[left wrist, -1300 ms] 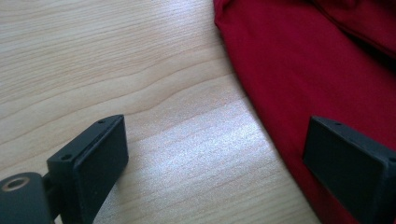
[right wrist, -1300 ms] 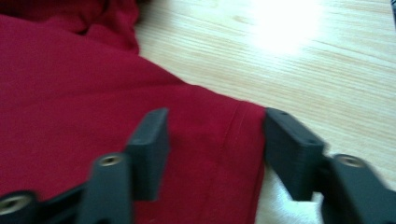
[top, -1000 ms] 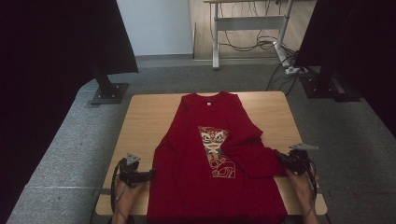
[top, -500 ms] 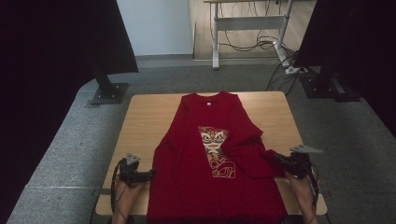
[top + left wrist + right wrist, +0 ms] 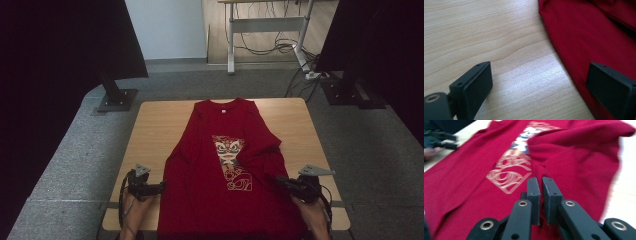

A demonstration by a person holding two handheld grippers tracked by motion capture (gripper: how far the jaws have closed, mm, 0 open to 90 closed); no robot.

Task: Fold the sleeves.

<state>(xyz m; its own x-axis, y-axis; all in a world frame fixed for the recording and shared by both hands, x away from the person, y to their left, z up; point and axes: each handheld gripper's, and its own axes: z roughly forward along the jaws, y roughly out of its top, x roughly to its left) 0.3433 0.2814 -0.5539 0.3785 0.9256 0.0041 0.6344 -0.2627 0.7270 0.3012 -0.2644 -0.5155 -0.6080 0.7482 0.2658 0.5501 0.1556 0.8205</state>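
A red T-shirt [image 5: 220,165] with a pale mask print [image 5: 229,152] lies on the wooden table [image 5: 160,125], collar at the far side and hem over the near edge. My right gripper [image 5: 278,180] is at the shirt's near right side. In the right gripper view it [image 5: 541,180] is shut on a raised pinch of the red cloth [image 5: 579,157]. My left gripper [image 5: 161,187] rests by the shirt's near left edge. It [image 5: 539,77] stands open, one jaw over bare wood and the other over the cloth [image 5: 586,32], gripping nothing.
Bare wood [image 5: 300,130] runs along both sides of the shirt. Black panels on stands [image 5: 116,97] flank the table over grey carpet. A desk frame with loose cables [image 5: 272,47] stands at the back.
My right gripper has moved toward the near edge and a little inward, still pinching the cloth, and the fold at the shirt's right side has shifted with it. The left gripper has stayed put.
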